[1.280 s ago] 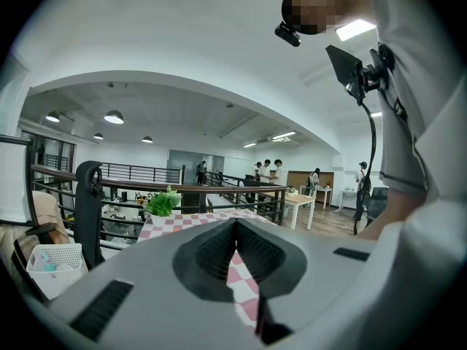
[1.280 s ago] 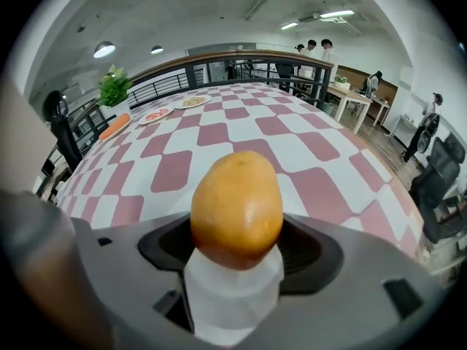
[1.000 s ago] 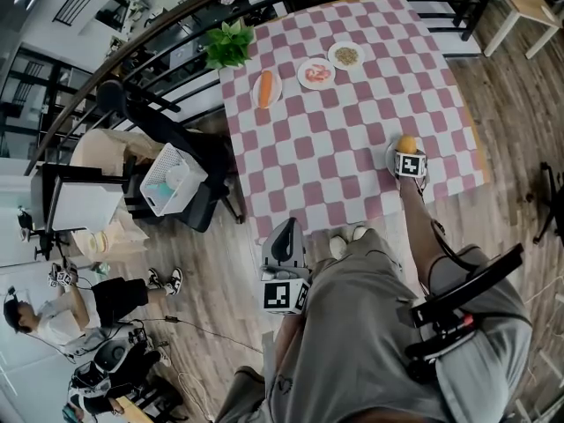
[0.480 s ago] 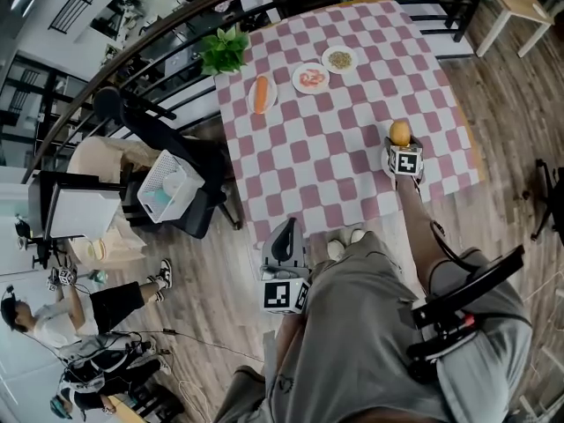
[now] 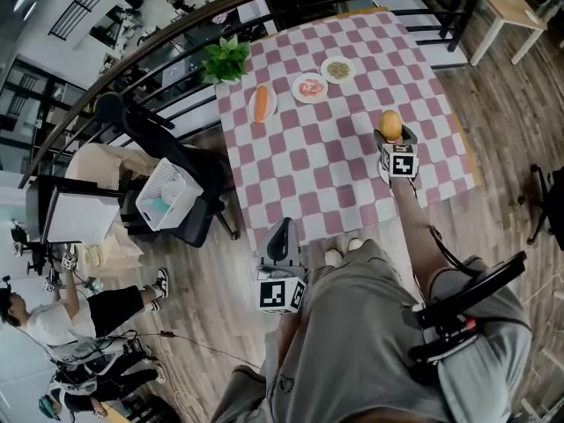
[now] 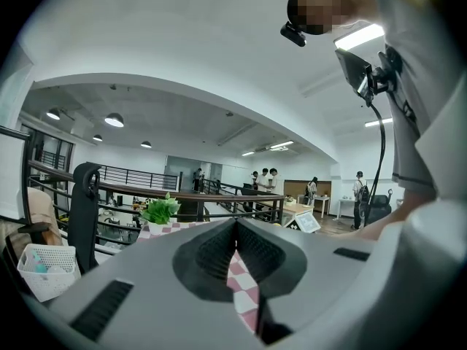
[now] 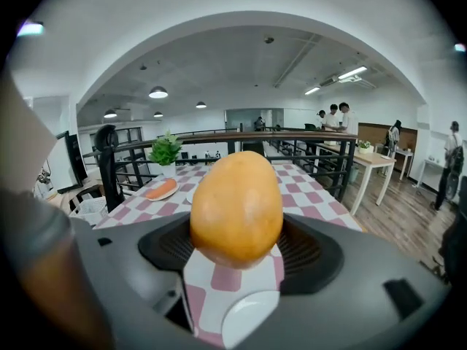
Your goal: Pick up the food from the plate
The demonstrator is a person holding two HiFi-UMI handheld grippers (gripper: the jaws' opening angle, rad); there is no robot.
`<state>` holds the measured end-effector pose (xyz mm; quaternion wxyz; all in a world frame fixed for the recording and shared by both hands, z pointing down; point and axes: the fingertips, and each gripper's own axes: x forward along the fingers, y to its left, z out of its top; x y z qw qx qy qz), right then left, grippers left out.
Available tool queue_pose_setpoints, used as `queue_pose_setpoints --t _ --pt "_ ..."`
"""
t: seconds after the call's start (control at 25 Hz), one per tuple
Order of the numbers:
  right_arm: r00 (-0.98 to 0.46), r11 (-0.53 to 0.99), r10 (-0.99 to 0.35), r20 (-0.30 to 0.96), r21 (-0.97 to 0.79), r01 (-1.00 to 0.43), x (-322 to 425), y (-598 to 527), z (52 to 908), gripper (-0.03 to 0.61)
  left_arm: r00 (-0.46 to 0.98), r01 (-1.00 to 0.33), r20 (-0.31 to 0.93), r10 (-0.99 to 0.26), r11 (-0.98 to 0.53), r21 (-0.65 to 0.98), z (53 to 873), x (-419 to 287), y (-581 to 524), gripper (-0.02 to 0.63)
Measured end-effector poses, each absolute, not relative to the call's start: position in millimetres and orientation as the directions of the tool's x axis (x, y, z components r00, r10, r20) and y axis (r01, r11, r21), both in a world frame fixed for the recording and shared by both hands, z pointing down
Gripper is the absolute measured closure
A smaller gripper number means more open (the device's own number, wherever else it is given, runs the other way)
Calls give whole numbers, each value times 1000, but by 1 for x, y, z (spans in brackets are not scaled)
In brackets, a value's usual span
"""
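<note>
1. The right gripper [image 7: 237,245] has its jaws clamped on the food [image 7: 236,203], an orange-yellow, egg-shaped piece that stands upright between the pads.
2. In the right gripper view, checked cloth and a white plate [image 7: 252,319] show below the held food. The visible part of the plate is plain white.
3. In the head view this gripper and the food are over the table [image 5: 326,166], in its right half and nearer the near edge than the far one.
4. The left gripper [image 6: 236,226] has its jaws pressed together at the tips with nothing between them. In the head view it hangs off the table, just beyond the near edge, beside the person's lap.
5. Three more plates lie in a row toward the table's far edge:
   - the left plate [image 5: 271,111] holds a carrot [image 5: 261,102];
   - the middle plate [image 5: 296,91] holds pinkish food [image 5: 310,85];
   - the right plate [image 5: 326,70] holds a brownish, grainy heap [image 5: 338,68].
6. A leafy plant [image 5: 227,58] stands at the far left corner.
7. Off the table's left edge, a white basket [image 5: 164,192] sits on a dark chair [image 5: 198,214]. It holds pale things too small to name.
</note>
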<state>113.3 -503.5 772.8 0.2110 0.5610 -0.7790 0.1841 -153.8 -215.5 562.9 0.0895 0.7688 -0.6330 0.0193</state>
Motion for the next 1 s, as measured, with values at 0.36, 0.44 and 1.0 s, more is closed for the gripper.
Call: queue_pose_setpoints --t 0.36,0.44,1.0 --pt "-378 405 -830 410 -23 -914 63 -487 690 232 164 -984 86 -983 -157 89 548 -189 -221 604" --pt "-403 429 -834 377 -15 -903 52 -481 670 232 158 -985 75 -985 -151 86 546 -196 -223 604" --pt "-590 599 -800 111 85 -796 -9 -386 527 232 147 -986 -48 -988 -150 73 511 -212 -223 604"
